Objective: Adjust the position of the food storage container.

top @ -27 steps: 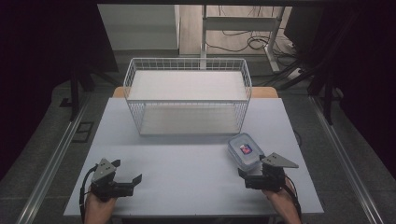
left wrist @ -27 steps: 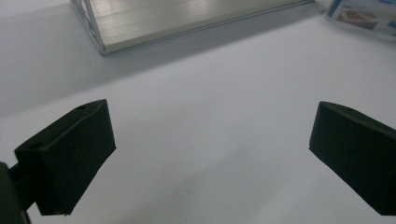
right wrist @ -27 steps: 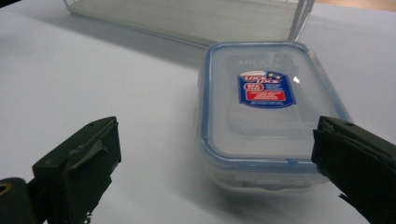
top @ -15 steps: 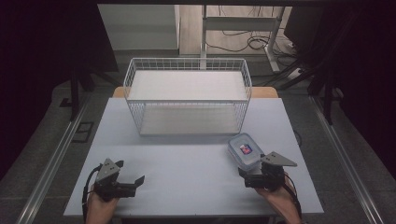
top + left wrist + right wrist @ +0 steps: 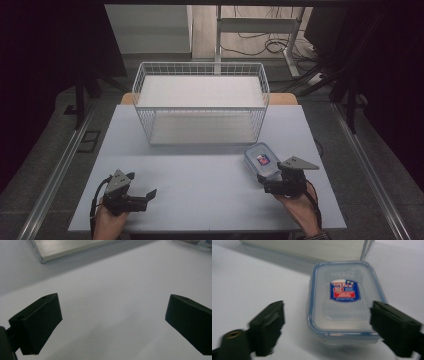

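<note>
Seeing my right gripper [image 5: 327, 325] spread around the blurred clear blue-rimmed plastic box [image 5: 344, 300], contents unreadable; left gripper [image 5: 112, 322] spread, nothing between.

Colours I see on the table

I log a clear rectangular plastic box [image 5: 344, 305] with a blue-rimmed lid and a red-and-blue label; a white wire basket [image 5: 200, 107]; a pale grey-white tabletop [image 5: 200, 190]; black jaws on both grippers.
</note>
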Motion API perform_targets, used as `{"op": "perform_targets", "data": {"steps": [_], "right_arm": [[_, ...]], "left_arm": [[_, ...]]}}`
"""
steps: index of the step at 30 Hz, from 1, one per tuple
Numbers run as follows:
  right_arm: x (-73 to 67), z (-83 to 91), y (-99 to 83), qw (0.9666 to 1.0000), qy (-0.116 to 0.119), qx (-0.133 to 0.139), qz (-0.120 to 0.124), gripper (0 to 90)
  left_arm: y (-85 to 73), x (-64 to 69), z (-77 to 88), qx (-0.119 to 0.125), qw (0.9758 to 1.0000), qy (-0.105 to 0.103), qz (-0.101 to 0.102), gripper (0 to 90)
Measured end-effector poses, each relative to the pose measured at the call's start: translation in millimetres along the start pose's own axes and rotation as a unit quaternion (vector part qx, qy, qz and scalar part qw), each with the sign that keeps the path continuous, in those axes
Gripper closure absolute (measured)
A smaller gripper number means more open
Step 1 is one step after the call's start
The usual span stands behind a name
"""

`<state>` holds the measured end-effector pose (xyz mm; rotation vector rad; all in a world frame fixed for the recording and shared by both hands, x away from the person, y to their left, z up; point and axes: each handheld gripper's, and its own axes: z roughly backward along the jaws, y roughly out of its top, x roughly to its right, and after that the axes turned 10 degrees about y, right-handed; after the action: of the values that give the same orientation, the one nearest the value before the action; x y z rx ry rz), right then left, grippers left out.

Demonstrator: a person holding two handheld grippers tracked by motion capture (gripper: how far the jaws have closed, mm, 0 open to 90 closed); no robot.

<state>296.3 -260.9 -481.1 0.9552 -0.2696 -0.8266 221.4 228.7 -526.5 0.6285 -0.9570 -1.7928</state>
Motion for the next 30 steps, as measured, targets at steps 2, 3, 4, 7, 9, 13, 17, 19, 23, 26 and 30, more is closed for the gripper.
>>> {"op": "perform_targets", "data": {"steps": [2,3,4,7,9,13,17,19,23,26,30], "right_arm": [[4.4,-0.2,3.0,1.0000,-0.003,0.001,0.001,27.4],[5.9,-0.7,3.9,1.0000,-0.004,-0.001,0.002,31.1],[7.4,-1.0,4.8,1.0000,-0.005,-0.003,0.004,34.7],[10.5,-2.2,7.5,1.0000,-0.003,-0.007,0.005,42.6],[13.7,-4.0,10.8,0.9999,-0.001,-0.012,0.007,48.9],[23.3,-9.0,21.5,0.9997,0.007,-0.016,0.017,70.1],[31.5,-12.8,28.2,0.9994,0.006,-0.016,0.030,83.8],[38.1,-15.4,32.6,0.9994,0.002,-0.017,0.029,89.0],[55.8,-25.0,42.7,0.9996,-0.015,-0.020,0.009,89.3],[61.1,-29.8,44.5,0.9994,-0.025,-0.023,0.004,89.3],[73.7,-39.6,46.4,0.9987,-0.042,-0.027,-0.011,89.2]], "left_arm": [[0.1,0.5,-0.3,0.000,1.0000,0.001,-0.003,0.2],[0.0,0.7,-0.6,0.000,1.0000,0.002,-0.004,0.3],[-0.1,0.8,-0.7,0.000,1.0000,0.002,-0.005,0.3],[-0.2,1.1,-1.2,-0.001,1.0000,0.004,-0.006,0.2],[-0.2,1.8,-1.8,-0.003,1.0000,0.004,-0.008,0.2],[0.4,4.9,-5.0,-0.006,0.9999,-0.001,-0.013,0.2],[1.3,7.3,-3.7,0.001,0.9998,-0.003,-0.020,0.2],[1.7,7.4,-2.6,0.011,0.9998,-0.006,-0.015,0.0],[0.7,5.2,-3.1,0.009,0.9999,-0.010,-0.007,0.0],[0.5,4.7,-3.5,0.008,0.9999,-0.012,-0.004,0.0],[0.0,4.8,-4.5,0.004,0.9999,-0.012,-0.003,0.0]]}}
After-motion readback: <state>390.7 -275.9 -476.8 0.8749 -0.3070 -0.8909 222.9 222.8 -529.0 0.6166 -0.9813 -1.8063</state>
